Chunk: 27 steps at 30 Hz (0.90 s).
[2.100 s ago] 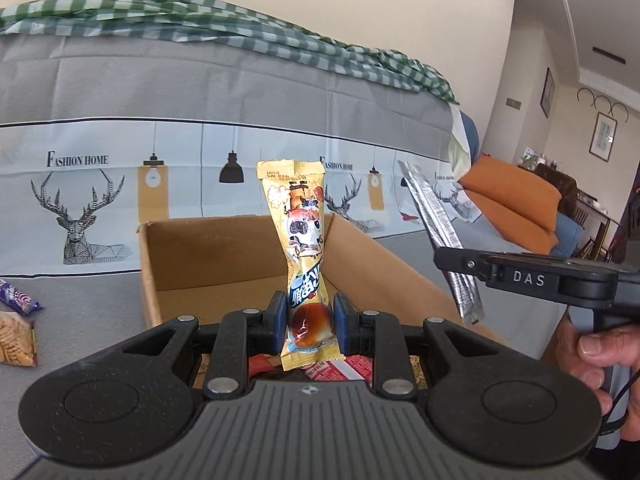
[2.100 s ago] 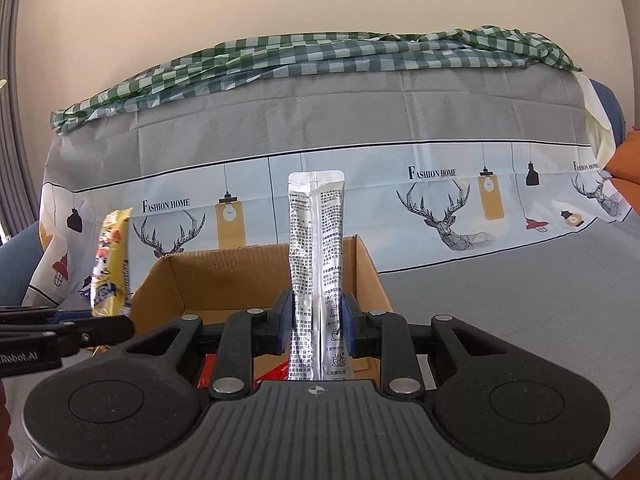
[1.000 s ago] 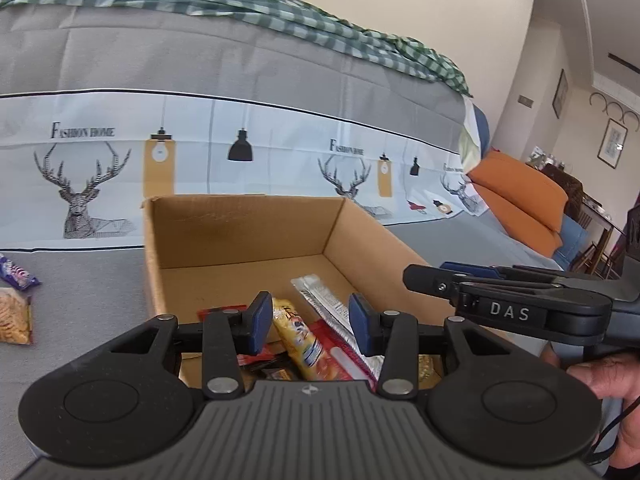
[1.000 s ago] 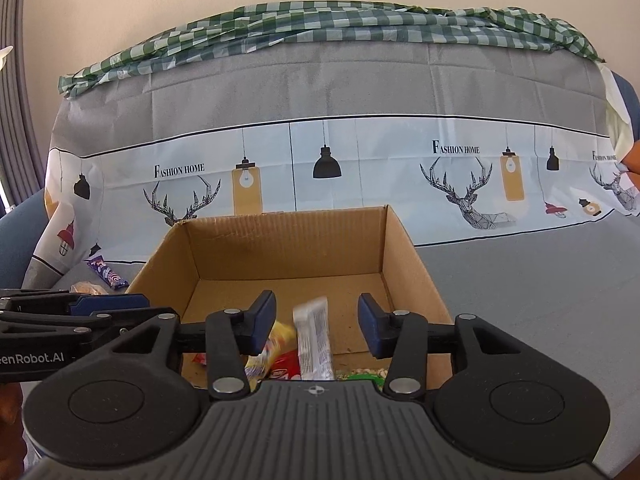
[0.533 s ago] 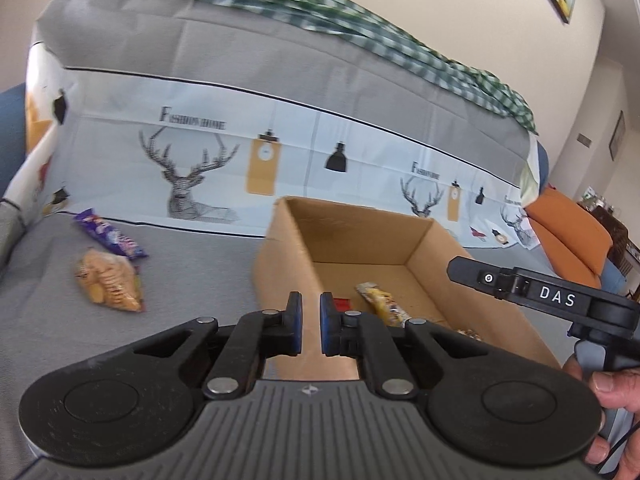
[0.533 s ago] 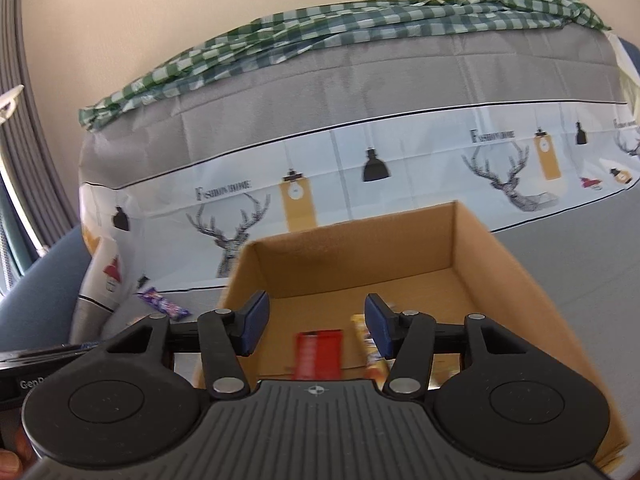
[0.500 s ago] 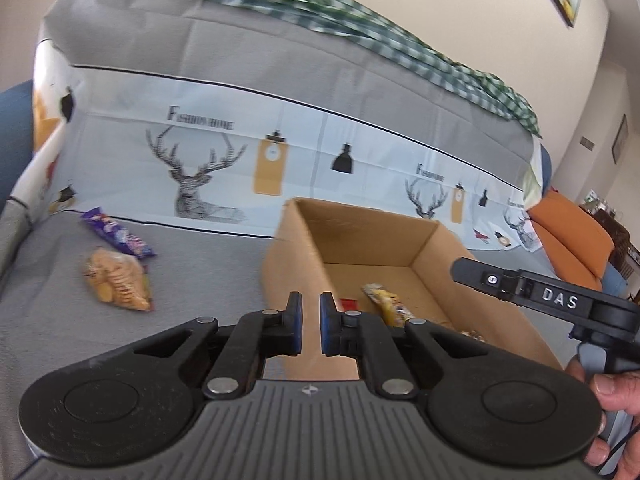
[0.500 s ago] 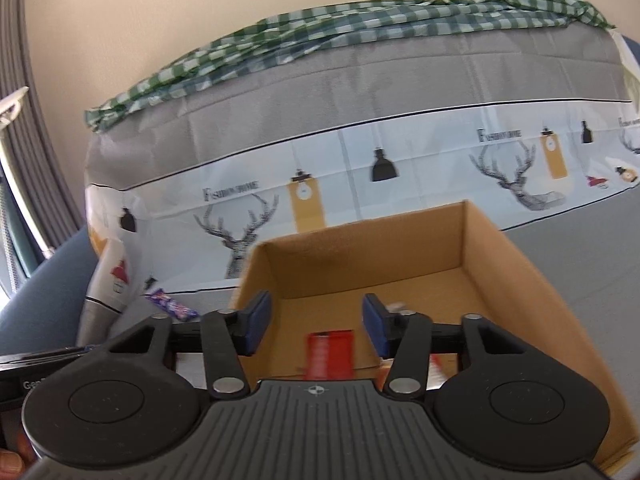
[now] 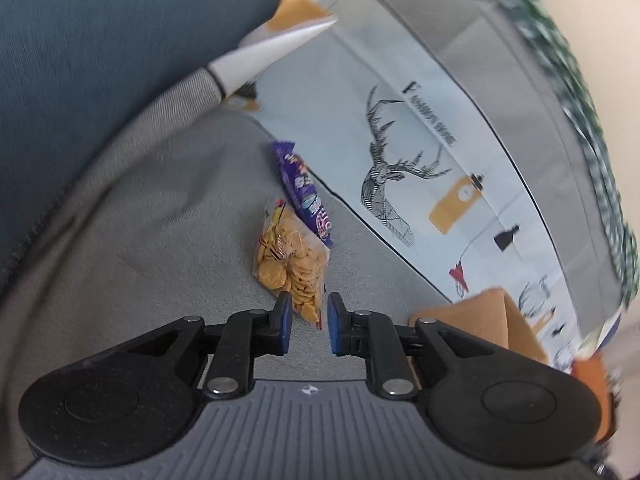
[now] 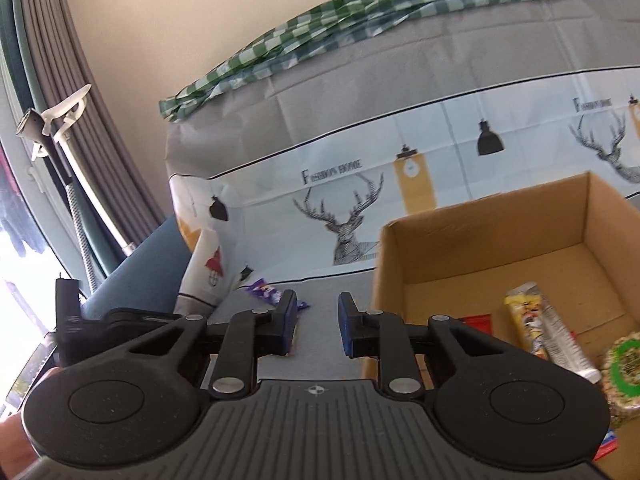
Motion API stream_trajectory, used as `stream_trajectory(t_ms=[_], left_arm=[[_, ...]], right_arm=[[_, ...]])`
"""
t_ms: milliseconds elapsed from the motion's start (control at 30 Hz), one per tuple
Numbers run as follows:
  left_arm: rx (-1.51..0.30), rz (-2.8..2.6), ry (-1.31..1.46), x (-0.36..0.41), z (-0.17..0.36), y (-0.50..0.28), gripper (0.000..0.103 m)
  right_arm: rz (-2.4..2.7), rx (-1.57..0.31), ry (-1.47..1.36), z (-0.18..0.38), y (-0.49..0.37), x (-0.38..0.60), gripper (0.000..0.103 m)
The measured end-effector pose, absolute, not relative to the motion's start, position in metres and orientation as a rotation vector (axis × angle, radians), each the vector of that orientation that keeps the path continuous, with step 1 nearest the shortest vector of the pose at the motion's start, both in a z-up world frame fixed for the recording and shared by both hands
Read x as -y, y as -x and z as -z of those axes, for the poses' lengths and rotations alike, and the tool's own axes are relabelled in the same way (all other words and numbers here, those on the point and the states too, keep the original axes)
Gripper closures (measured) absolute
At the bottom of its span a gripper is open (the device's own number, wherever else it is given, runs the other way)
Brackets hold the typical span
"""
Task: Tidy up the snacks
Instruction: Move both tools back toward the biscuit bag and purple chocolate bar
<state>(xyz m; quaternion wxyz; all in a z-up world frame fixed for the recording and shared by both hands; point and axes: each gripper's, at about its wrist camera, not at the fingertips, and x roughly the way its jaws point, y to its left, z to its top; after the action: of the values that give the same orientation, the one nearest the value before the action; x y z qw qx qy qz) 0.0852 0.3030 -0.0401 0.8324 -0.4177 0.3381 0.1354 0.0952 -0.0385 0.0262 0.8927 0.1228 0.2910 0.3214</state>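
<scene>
Left gripper [image 9: 306, 322] narrowly parted and empty over the biscuit bag [image 9: 291, 262] at frame centre; right gripper [image 10: 318, 326] likewise parted, empty, beside the cardboard box [image 10: 484, 232] at right.

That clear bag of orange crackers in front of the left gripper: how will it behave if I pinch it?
The cracker bag looks like thin clear film around loose round pieces, so it will probably sag and shift rather than stay stiff. The crackers likely break under a hard squeeze; pinching the film end seems safer. The left gripper is open just short of it, and the purple snack bar lies alongside.
</scene>
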Motion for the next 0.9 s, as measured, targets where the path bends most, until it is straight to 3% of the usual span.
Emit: stream_trajectory(t_ms=[33,67,133,233,367,467,567,633,900], left_arm=[[-0.721,-0.303,0.887,-0.304,0.043,-0.092,0.062],[-0.713,-0.323,0.876,-0.303,0.045,-0.098,0.055],[-0.710,-0.354,0.858,-0.303,0.048,-0.111,0.051],[-0.710,-0.397,0.872,-0.306,0.056,-0.126,0.032],[-0.743,-0.448,0.875,-0.306,0.071,-0.147,0.025],[-0.772,-0.473,0.894,-0.309,0.078,-0.153,0.027],[-0.786,-0.458,0.849,-0.307,0.074,-0.155,0.043],[-0.799,-0.472,0.798,-0.306,0.066,-0.150,0.047],[-0.955,-0.488,0.818,-0.306,0.037,-0.066,0.046]], right_arm=[[-0.676,-0.614,-0.257,-0.025,-0.097,0.035,0.079],[-0.683,-0.624,-0.260,-0.023,-0.100,0.032,0.079],[-0.696,-0.645,-0.265,-0.019,-0.104,0.026,0.079],[-0.707,-0.669,-0.274,-0.015,-0.108,0.019,0.079],[-0.722,-0.685,-0.267,-0.010,-0.110,0.010,0.079],[-0.723,-0.688,-0.245,-0.008,-0.111,0.003,0.078],[-0.720,-0.698,-0.232,-0.005,-0.111,-0.003,0.075],[-0.719,-0.699,-0.217,-0.004,-0.109,-0.007,0.074],[-0.719,-0.716,-0.171,0.001,-0.103,-0.024,0.074]])
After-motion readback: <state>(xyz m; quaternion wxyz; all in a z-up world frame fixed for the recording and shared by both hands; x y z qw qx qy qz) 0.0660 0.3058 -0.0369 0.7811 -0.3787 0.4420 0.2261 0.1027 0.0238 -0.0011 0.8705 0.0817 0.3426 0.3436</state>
